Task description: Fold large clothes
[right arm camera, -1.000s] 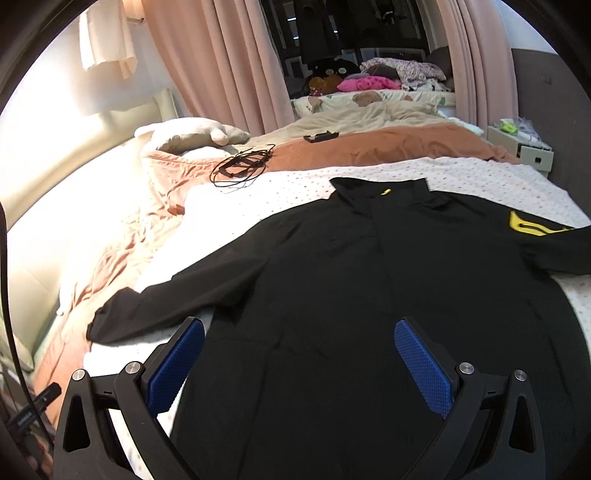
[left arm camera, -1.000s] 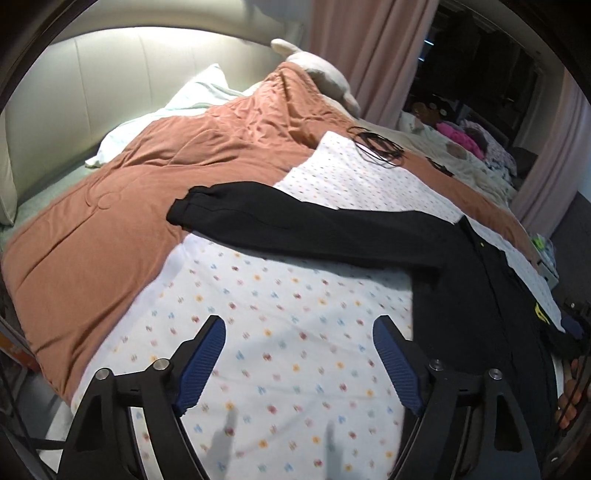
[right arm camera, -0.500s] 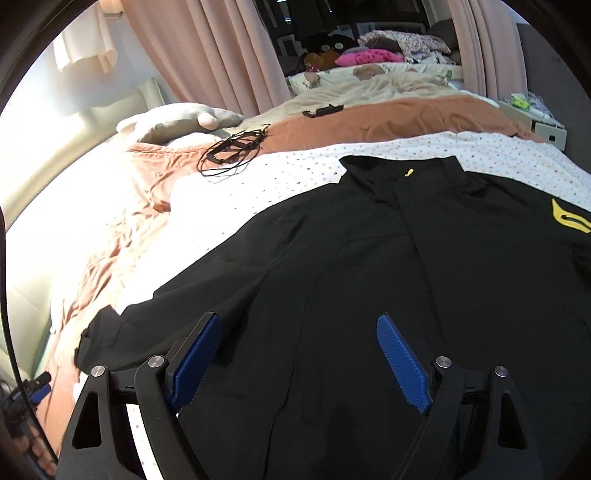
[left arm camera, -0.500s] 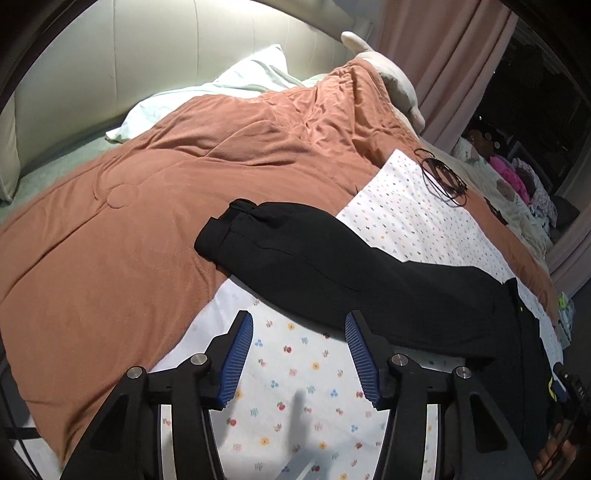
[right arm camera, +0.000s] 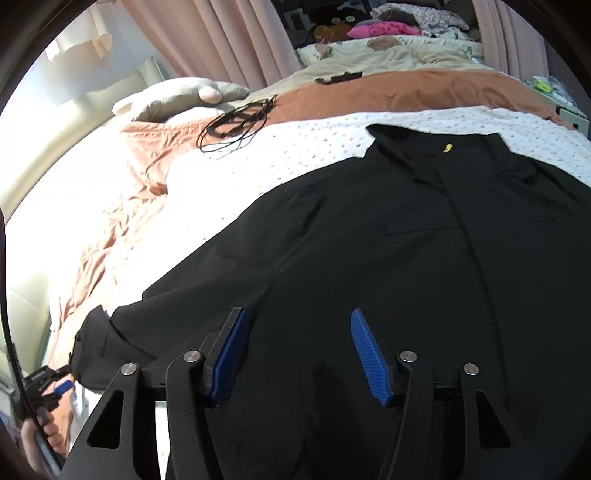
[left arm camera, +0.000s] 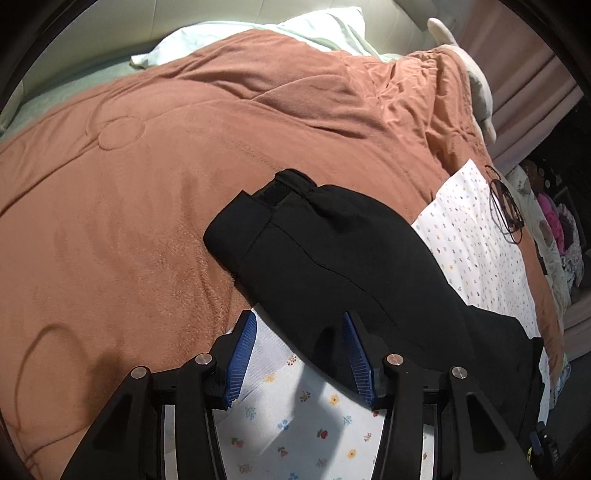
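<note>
A black jacket (right arm camera: 424, 258) lies spread front-up on the flowered sheet (right arm camera: 314, 147), with a small yellow mark at its collar. Its left sleeve (left arm camera: 332, 258) runs out onto the brown blanket (left arm camera: 147, 184) and ends in a cuff (left arm camera: 280, 199). My left gripper (left arm camera: 299, 325) hovers just short of the sleeve's near edge. Its jaws are closing, and the sleeve's edge lies between the tips, untouched by the pads. My right gripper (right arm camera: 298, 317) hangs low over the jacket's body near the left armpit. Its jaws are closing too, with flat cloth under the gap and nothing pinched.
A coil of black cable (right arm camera: 236, 122) lies on the sheet beyond the jacket. Pillows (left arm camera: 295, 29) and a plush toy (right arm camera: 177, 99) sit at the headboard. Pink curtains (right arm camera: 229, 40), a second bed with clothes (right arm camera: 388, 29) and a nightstand (right arm camera: 565, 110) stand behind. A hand (right arm camera: 40, 439) shows at the lower left.
Both grippers have dropped closer to the bed and narrowed their jaws. The left one has swung over to the sleeve's cuff end; the right has moved in over the jacket's body.
</note>
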Motion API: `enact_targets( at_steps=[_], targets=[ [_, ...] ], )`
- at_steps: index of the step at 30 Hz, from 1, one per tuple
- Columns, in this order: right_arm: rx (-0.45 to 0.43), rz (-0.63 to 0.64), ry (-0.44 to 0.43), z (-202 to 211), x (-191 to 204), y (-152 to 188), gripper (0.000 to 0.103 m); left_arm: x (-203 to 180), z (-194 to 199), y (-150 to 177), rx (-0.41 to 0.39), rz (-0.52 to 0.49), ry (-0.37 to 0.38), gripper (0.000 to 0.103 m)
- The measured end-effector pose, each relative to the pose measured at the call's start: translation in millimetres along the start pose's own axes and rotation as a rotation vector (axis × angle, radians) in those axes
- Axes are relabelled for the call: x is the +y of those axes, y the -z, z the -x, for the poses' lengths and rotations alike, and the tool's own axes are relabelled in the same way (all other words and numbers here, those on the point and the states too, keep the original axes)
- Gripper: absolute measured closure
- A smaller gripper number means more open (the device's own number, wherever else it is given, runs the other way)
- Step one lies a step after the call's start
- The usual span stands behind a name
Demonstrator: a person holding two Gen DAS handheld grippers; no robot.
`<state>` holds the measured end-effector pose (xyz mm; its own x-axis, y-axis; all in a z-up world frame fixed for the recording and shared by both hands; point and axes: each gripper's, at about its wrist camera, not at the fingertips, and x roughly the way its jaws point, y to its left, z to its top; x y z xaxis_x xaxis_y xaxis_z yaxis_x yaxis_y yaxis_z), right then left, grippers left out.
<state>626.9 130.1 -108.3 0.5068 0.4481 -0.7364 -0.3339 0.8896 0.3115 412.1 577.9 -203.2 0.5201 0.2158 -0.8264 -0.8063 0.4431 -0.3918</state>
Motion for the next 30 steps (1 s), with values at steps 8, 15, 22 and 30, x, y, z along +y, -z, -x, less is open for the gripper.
enact_targets(
  at_steps=[8,15,22,30],
  targets=[
    [0.109,-0.022,-0.107,-39.3,3.4,10.5,0.078,-7.5,-0.4,-15.9,-0.078,-0.005,0.01,0.101],
    [0.219,-0.069,-0.161,-50.5,-5.3,24.1,0.078,-50.0,73.1,-32.5,-0.215,-0.069,0.116,0.102],
    [0.126,-0.159,-0.186,8.3,-35.8,23.8,0.056,-127.1,154.1,-37.4,-0.316,-0.192,0.197,0.102],
    [0.044,-0.266,-0.209,73.3,-84.1,27.5,0.055,-226.5,226.0,-18.5,-0.394,-0.346,0.272,0.102]
  ],
)
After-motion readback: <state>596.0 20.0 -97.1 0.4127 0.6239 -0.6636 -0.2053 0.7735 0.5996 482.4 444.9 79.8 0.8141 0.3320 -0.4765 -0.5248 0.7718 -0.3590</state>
